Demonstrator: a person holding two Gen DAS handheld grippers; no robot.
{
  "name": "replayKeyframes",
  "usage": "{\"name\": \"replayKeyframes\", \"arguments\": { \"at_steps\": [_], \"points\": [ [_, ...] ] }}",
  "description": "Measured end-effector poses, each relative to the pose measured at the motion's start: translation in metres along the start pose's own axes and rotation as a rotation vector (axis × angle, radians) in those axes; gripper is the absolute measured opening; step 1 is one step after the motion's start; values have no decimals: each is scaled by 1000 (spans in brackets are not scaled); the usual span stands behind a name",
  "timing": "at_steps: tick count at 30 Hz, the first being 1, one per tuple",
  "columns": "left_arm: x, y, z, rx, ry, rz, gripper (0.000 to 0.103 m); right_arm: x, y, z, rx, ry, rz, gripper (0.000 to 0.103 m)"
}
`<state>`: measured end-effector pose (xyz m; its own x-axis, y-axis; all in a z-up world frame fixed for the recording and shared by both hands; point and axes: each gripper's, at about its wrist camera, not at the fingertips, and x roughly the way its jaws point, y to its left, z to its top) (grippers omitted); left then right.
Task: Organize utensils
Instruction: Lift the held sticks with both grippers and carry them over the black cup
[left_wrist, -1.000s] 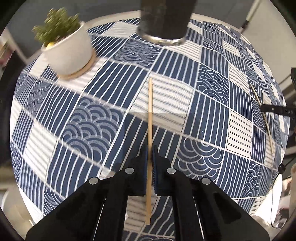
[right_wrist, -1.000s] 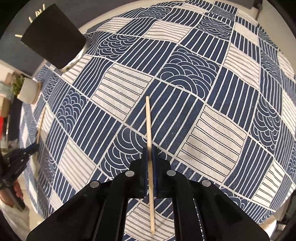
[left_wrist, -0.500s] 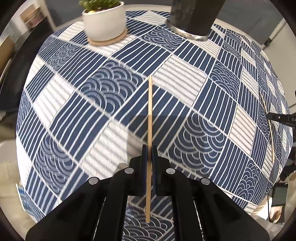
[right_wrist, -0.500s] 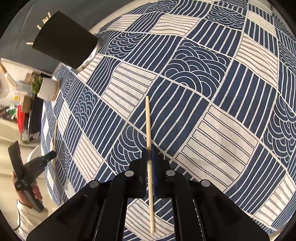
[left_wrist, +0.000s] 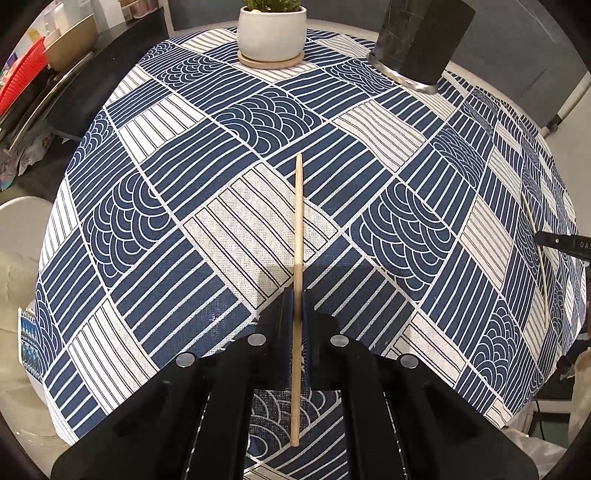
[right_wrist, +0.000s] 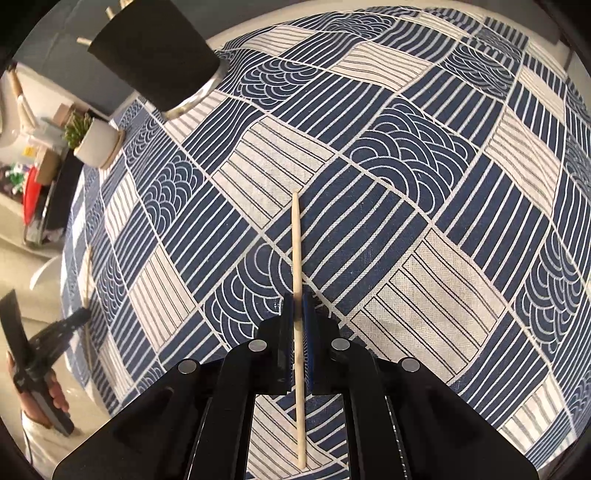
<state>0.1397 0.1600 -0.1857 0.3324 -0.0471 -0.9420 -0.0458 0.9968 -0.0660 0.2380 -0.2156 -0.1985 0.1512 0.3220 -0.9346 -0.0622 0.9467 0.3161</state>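
Note:
My left gripper (left_wrist: 297, 295) is shut on a wooden chopstick (left_wrist: 297, 221) and carries it above the blue and white patterned tablecloth (left_wrist: 184, 173). My right gripper (right_wrist: 297, 299) is shut on a second chopstick (right_wrist: 295, 236), also lifted over the cloth. The black utensil holder (left_wrist: 421, 37) stands at the far right in the left wrist view; in the right wrist view the holder (right_wrist: 155, 51) sits at the upper left with several sticks poking out of its top. The right gripper's tip (left_wrist: 565, 242) and its chopstick (left_wrist: 535, 236) show at the right edge of the left wrist view.
A small plant in a white pot (left_wrist: 271, 31) rests on a round coaster at the far side of the table. Beyond the left table edge are a red basket (left_wrist: 22, 77) and kitchen clutter. A hand (right_wrist: 55, 395) holds the left gripper at the lower left of the right wrist view.
The left gripper has swung with its chopstick: the plant pot and the black holder have shifted to the right in its view. The right wrist view has rolled slightly; both grips are unchanged.

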Motion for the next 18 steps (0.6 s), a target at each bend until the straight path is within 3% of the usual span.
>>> {"name": "replayKeyframes", "arguments": {
  "at_steps": [8,14,18],
  "points": [
    [-3,-5,6,-3,-5,-4,5,0,-3,4,-15,25,16,4],
    [-26,-11,39,-13,-83,-12,5,-15,2,16,-117,-5,-6,5],
    [-43,-19,65,-23,-138,-25,5,-34,2,34,-137,-56,23,5]
  ]
}}
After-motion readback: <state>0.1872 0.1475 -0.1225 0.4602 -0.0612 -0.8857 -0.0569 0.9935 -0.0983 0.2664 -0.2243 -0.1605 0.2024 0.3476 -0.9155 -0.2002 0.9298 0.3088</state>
